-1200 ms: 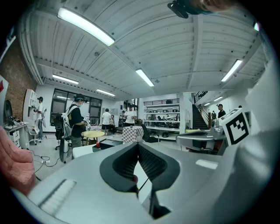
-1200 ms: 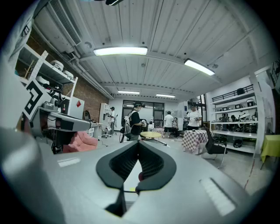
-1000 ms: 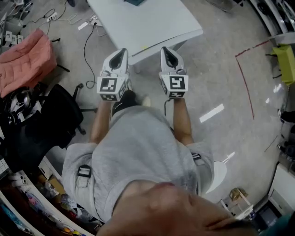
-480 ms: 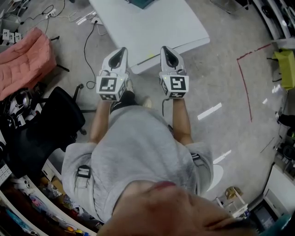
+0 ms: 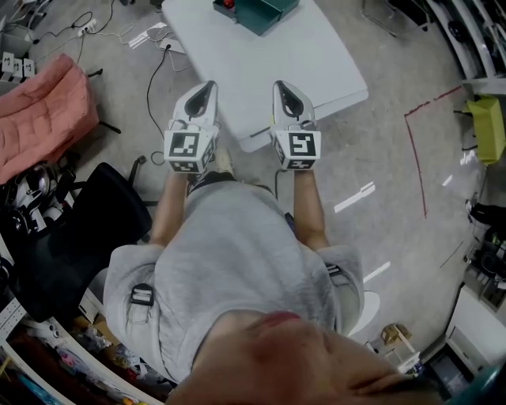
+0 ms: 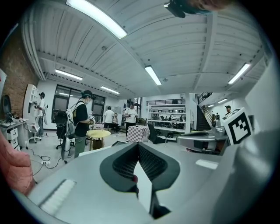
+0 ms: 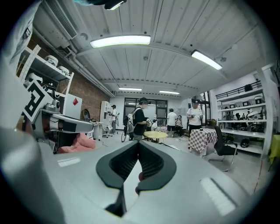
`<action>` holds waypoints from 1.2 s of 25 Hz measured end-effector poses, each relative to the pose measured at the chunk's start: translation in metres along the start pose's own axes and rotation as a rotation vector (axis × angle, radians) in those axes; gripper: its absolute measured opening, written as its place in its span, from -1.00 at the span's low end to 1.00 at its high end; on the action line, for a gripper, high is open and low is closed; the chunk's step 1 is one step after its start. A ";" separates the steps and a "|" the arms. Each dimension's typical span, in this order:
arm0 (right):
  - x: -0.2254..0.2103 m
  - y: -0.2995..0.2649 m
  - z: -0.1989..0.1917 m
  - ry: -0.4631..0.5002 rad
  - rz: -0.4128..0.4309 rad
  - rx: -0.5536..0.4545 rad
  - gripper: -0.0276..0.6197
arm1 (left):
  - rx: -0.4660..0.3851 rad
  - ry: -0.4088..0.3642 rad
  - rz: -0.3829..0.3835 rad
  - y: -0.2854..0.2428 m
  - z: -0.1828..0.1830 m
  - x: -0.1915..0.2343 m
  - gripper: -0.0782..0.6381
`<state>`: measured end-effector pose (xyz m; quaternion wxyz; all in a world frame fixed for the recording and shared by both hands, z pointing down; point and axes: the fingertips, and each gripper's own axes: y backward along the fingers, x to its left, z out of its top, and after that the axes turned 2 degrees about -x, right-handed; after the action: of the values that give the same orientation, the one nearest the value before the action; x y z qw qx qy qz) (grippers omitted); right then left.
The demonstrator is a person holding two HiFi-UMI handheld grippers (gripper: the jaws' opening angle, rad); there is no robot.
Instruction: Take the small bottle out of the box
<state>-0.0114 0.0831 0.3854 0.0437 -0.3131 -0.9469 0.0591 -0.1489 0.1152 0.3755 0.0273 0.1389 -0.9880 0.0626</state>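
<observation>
A teal box [image 5: 257, 12] stands on the white table [image 5: 316, 63] at the top of the head view, with something red [image 5: 228, 3] at its left edge. The small bottle cannot be made out. My left gripper [image 5: 204, 88] and right gripper [image 5: 286, 87] are held side by side in front of the person, over the table's near edge and well short of the box. In the left gripper view the left gripper [image 6: 138, 146] has its jaw tips touching with nothing between them. The right gripper [image 7: 139, 146] in its own view is shut and empty too.
A black office chair [image 5: 71, 229] and a pink cloth [image 5: 39, 111] are at the left, and cables [image 5: 154, 71] run over the floor by the table. Red tape [image 5: 415, 150] marks the floor at the right. Several people [image 6: 81, 122] and a yellow round table [image 6: 98, 133] are far ahead.
The table has slid lower and nearer in the head view and the teal box has come into sight at the top. Both grippers stay side by side and shut.
</observation>
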 end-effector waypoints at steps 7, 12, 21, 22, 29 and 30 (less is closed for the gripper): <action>0.026 -0.044 0.002 -0.012 -0.015 0.001 -0.91 | -0.007 -0.005 -0.011 -0.008 0.001 0.052 -0.75; 0.035 -0.070 0.000 0.009 -0.007 0.021 -0.91 | -0.011 0.012 -0.002 -0.015 -0.001 0.079 -0.75; 0.020 -0.119 0.000 0.009 0.031 0.040 -0.91 | -0.011 0.026 0.052 -0.047 -0.001 0.106 -0.75; 0.017 -0.126 -0.001 0.017 0.038 0.043 -0.91 | -0.011 0.026 0.062 -0.052 -0.002 0.109 -0.75; -0.013 -0.179 -0.001 0.023 0.093 0.048 -0.91 | -0.005 0.054 0.120 -0.097 -0.006 0.128 -0.75; -0.020 -0.187 -0.002 0.020 0.099 0.047 -0.91 | -0.006 0.056 0.132 -0.105 -0.006 0.131 -0.75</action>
<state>-0.1052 -0.0773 0.4123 0.0575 -0.3590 -0.9281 0.0804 -0.2457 -0.0196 0.4035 0.0513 0.0716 -0.9940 0.0652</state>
